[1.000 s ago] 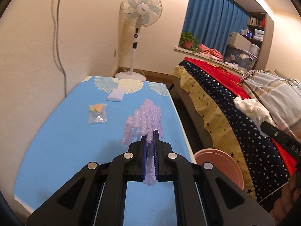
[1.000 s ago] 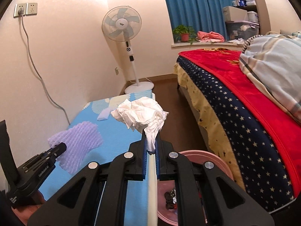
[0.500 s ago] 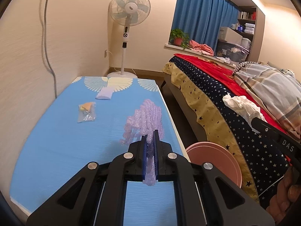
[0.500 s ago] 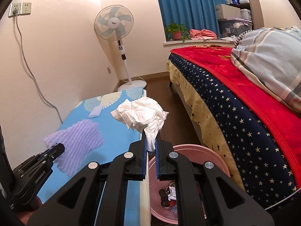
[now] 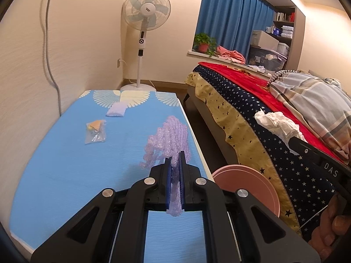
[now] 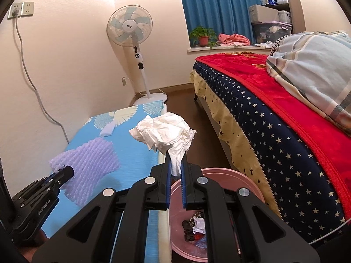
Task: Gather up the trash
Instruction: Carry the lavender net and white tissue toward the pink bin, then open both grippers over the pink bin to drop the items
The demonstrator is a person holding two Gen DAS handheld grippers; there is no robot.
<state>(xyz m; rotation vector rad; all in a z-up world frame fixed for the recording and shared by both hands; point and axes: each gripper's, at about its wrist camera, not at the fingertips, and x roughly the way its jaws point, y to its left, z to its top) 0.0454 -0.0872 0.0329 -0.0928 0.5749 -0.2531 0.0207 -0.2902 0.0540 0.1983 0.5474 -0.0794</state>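
The crumpled white tissue (image 6: 163, 132), pinched in the right gripper (image 6: 175, 164), has advanced until the pink bin (image 6: 221, 176) sits directly beneath it, so release looks close. The left gripper (image 5: 174, 166) still clenches purple foam wrap (image 5: 169, 138) above the blue table (image 5: 65, 164), bin to its right.

Tabletop (image 5: 65, 164): bright blue cover, white feather-fan print at far end. Foam netting (image 5: 169, 140): pale lilac, ribbed mesh. Tissue wad (image 6: 166, 135): white. Trash bin (image 6: 241, 179): pink. Left claw (image 5: 174, 166) and right claw (image 6: 176, 166): black, blue pads. Bed cover (image 6: 274, 135): navy with white stars, cream-yellow border; red blanket (image 6: 241, 70) above. Curtain (image 5: 230, 22): deep blue. Fan (image 5: 145, 11): white, light-blue blades.
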